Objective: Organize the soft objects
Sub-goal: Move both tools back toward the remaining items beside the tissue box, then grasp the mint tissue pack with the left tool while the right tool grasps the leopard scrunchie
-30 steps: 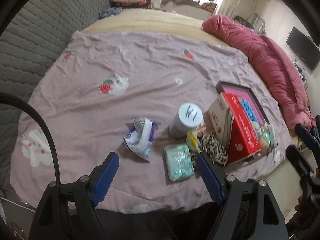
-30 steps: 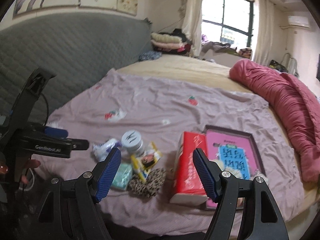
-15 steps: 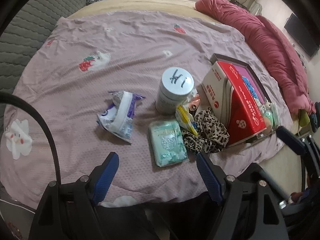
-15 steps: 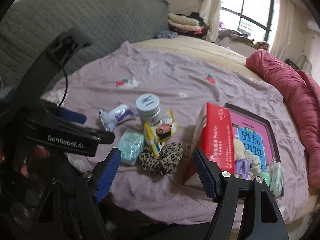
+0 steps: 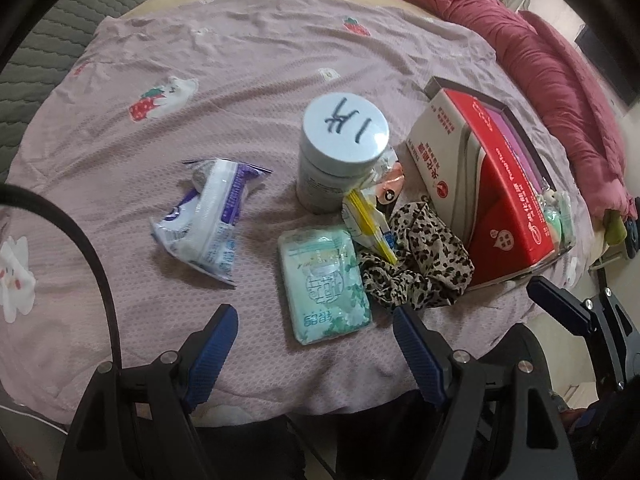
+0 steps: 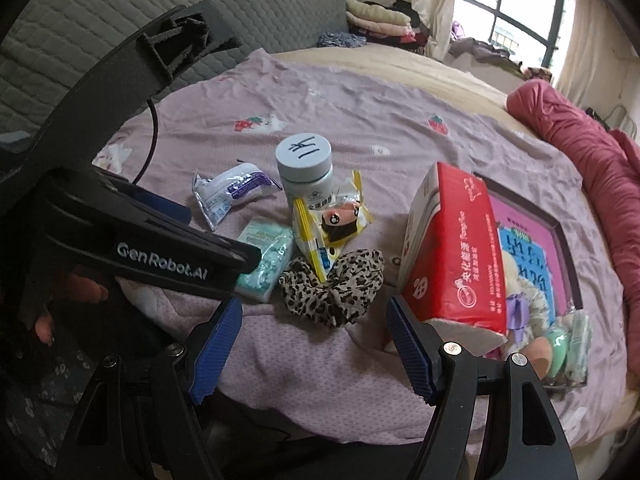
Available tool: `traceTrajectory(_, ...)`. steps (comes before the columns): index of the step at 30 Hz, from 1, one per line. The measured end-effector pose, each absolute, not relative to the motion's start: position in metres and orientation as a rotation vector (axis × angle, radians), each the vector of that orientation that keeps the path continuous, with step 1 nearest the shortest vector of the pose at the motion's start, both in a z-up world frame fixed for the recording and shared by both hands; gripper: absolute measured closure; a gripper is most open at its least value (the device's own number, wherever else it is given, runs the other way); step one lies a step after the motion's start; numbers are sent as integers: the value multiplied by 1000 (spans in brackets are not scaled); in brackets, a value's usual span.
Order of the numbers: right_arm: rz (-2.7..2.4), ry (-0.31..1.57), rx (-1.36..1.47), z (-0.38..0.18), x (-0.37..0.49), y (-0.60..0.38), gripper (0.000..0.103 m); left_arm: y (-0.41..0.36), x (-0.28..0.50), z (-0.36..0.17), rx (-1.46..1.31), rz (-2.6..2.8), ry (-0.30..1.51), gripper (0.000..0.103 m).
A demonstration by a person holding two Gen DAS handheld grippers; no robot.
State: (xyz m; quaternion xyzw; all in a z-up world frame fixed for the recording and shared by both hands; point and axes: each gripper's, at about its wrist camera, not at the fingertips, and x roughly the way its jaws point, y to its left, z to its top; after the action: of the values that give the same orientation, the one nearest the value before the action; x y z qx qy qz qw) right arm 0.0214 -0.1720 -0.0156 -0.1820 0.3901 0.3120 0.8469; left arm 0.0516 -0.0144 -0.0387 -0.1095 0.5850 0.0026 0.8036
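On the mauve bedsheet lie a green tissue pack (image 5: 325, 285) (image 6: 266, 257), a leopard-print scrunchie (image 5: 418, 258) (image 6: 334, 286), a white-purple wrapper (image 5: 208, 224) (image 6: 228, 192), a yellow mask packet (image 5: 368, 224) (image 6: 332, 220) and a white jar (image 5: 340, 152) (image 6: 306, 170). A red tissue box (image 5: 484, 184) (image 6: 456, 256) leans on a dark tray (image 6: 560, 232) that holds small soft toys (image 6: 560, 344). My left gripper (image 5: 314, 344) is open just before the green pack. My right gripper (image 6: 316, 340) is open just before the scrunchie. Both are empty.
A rolled red quilt (image 5: 540, 64) (image 6: 592, 168) lies along the bed's right side. A grey quilted headboard (image 6: 100, 28) stands on the left. Folded clothes (image 6: 380, 20) sit at the far end by a window. The bed's near edge is just under both grippers.
Both grippers have moved forward and down toward the cluster of items, which now looks larger and nearer. Both stay open. Nothing on the bed has moved.
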Motion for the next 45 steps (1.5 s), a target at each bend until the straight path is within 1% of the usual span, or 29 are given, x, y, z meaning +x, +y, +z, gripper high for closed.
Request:
traceTrajectory(4,657,828,-421,-24,26,-165,28,-19,60,-49,-233,1,1275,23)
traceTrajectory(19,633,861,-425,-38,43,-170,28,-30,96,-93,-254,2,1364,23)
traceTrajectory(25,643,868,-469,-49,48,-159,28,-15,100,-103,-311,38,1370,24)
traceTrajectory(31,650,860,-543,-63,61,-139,28,2,99,-110,-379,31,1352,34)
traceTrajectory(40,667,807,-681,-86,78,-109,27,18,93,-110,-417,21,1354,35)
traceTrajectory(41,674,807,-689,-88,80,-106,31,19,93,-111,-421,20,1354,35)
traceTrajectory(42,688,802,-686,-88,81,-105,38,21,92,-111,-421,19,1352,35)
traceTrajectory(43,696,800,-682,-89,80,-104,52,24,90,-113,-421,19,1354,35)
traceTrajectory(44,699,802,-684,-90,81,-103,60,24,90,-113,-422,18,1356,35)
traceTrajectory(45,691,805,-694,-90,81,-102,64,25,90,-113,-420,14,1356,36)
